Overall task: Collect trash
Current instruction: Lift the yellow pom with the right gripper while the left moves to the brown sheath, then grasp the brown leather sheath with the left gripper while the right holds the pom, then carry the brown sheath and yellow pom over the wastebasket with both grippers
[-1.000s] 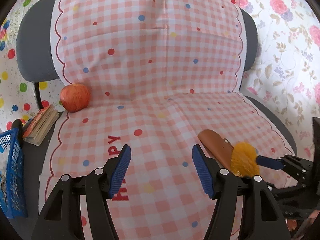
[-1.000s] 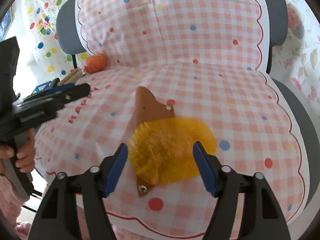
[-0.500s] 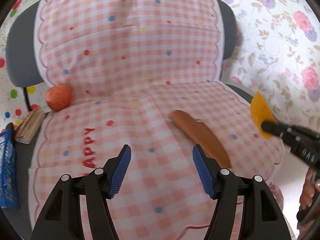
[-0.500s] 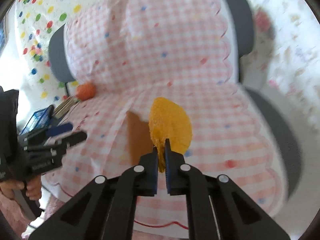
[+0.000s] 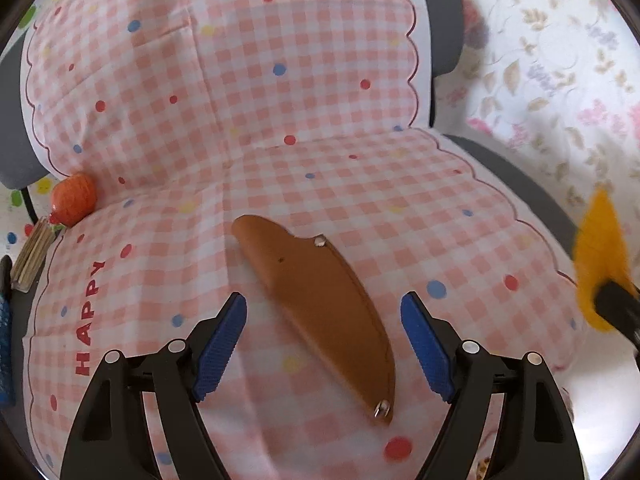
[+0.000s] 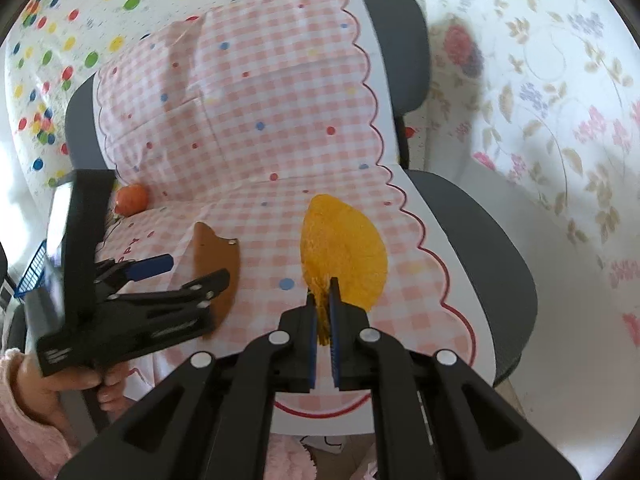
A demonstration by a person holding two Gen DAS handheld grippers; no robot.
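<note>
My right gripper (image 6: pixel 322 284) is shut on a fuzzy orange pad (image 6: pixel 344 248) and holds it up over the right side of the chair seat; the pad also shows at the right edge of the left wrist view (image 5: pixel 600 256). A brown leather pouch (image 5: pixel 320 304) with two metal studs lies on the pink checked cloth (image 5: pixel 280 100) that covers the chair. My left gripper (image 5: pixel 324 316) is open, its blue pads on either side of the pouch, just above it. In the right wrist view the left gripper (image 6: pixel 160 270) partly hides the pouch (image 6: pixel 216 252).
A red apple (image 5: pixel 74 198) sits at the seat's back left corner. A stack of books (image 5: pixel 34 254) and a blue basket (image 6: pixel 34 268) are off the seat's left edge. The grey chair (image 6: pixel 480 240) has its right edge bare. Floral and dotted sheets hang behind.
My right gripper shut on the orange pad, lifted it off the pouch and carried it right. My left gripper moved right, over the brown pouch.
</note>
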